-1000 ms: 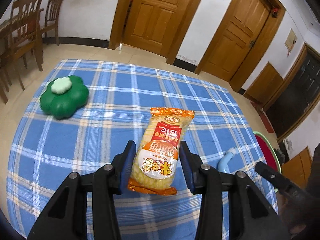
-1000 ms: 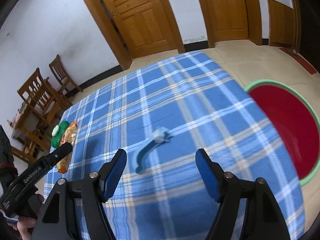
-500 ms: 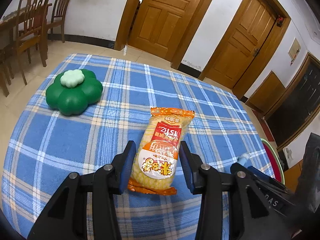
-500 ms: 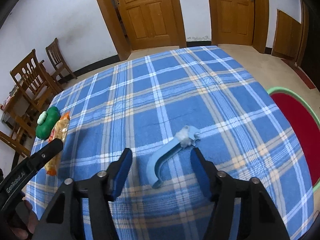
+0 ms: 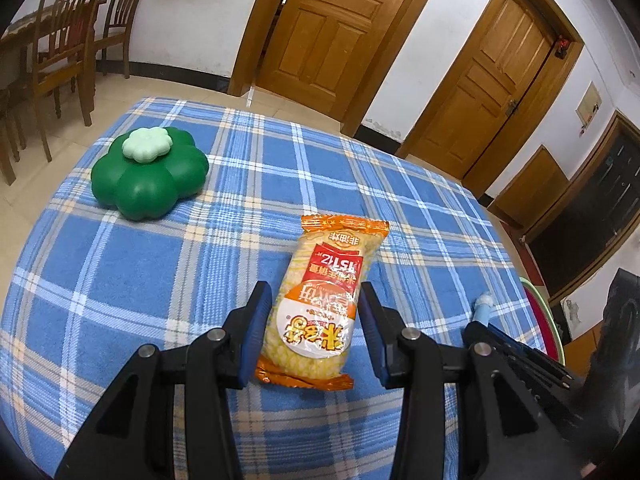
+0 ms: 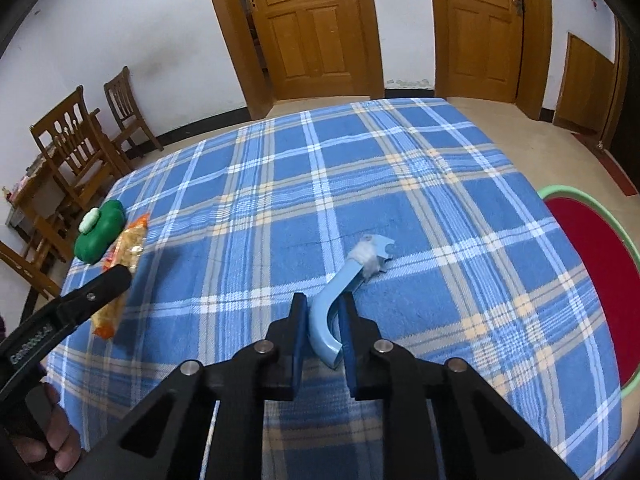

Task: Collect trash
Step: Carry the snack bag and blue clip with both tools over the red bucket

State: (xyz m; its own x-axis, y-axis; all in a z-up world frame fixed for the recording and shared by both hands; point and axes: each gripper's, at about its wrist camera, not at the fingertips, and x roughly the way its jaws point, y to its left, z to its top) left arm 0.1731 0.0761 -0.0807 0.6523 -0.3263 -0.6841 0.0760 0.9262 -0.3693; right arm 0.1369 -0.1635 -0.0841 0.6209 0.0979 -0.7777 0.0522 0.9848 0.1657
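An orange and yellow snack packet (image 5: pixel 320 304) lies on the blue plaid tablecloth (image 5: pixel 120 264). My left gripper (image 5: pixel 314 308) is open, its blue pads on either side of the packet's near half with small gaps. The packet also shows in the right wrist view (image 6: pixel 120 260). A curved light-blue plastic piece (image 6: pixel 340 300) with white fluff on its far end lies on the cloth. My right gripper (image 6: pixel 322 312) is closed around its near curved end, pads against its sides.
A green flower-shaped container (image 5: pixel 148 176) with a pale lid sits at the table's far left. A red bin with a green rim (image 6: pixel 600 264) stands on the floor past the right table edge. Wooden chairs (image 5: pixel 68 40) and doors stand beyond.
My right gripper moved in over the blue plastic piece and its jaws narrowed from wide open to closed on it. The left gripper stayed around the packet while the view shifted slightly.
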